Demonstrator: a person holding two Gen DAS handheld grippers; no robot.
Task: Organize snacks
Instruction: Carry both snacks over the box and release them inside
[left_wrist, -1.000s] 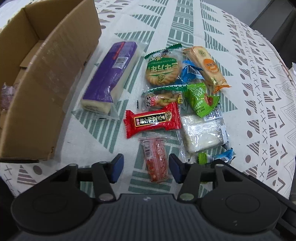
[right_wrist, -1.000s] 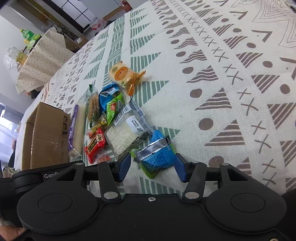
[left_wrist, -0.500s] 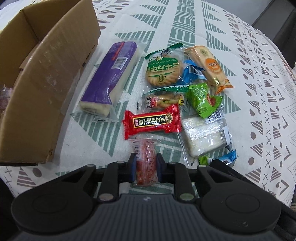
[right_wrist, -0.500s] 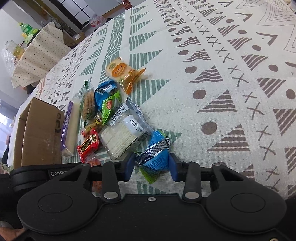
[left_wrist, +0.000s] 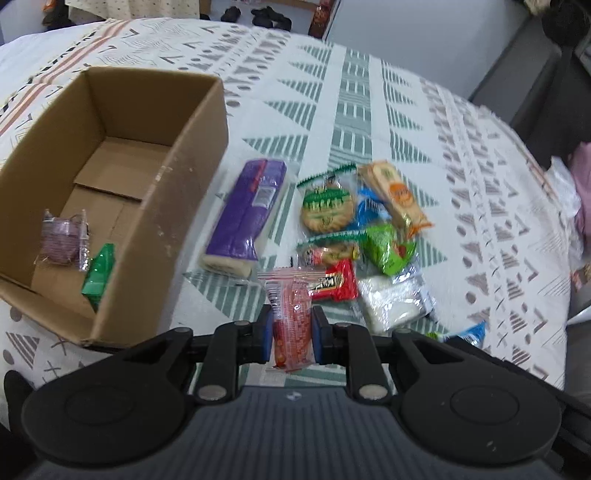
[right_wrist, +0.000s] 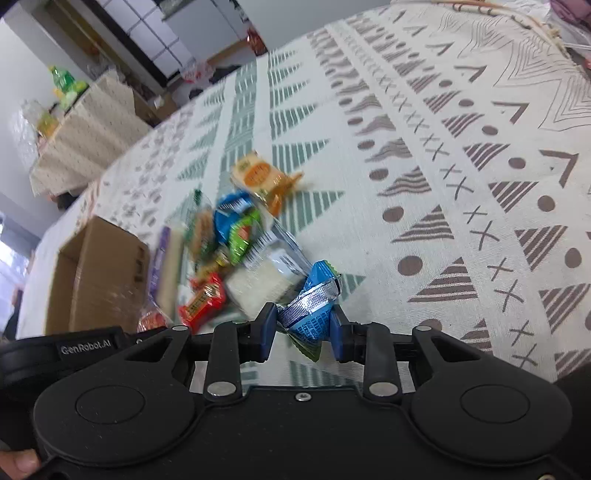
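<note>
Left wrist view: left tongs (left_wrist: 289, 334) clamp one red-speckled snack packet (left_wrist: 291, 317) above the counter (left_wrist: 369, 110); one cardboard box (left_wrist: 177, 206) holds two packets; eight more lie beside it. Right wrist view: right tongs (right_wrist: 303, 332) pinch one blue packet (right_wrist: 310, 310), lifted beside the pile.

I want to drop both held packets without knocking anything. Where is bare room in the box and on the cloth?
The far half of the cardboard box floor is bare; its near end holds a purple packet and a green packet. The tablecloth right of the orange-labelled cracker lies open. It is crowded between the purple bar and the white packet.
</note>
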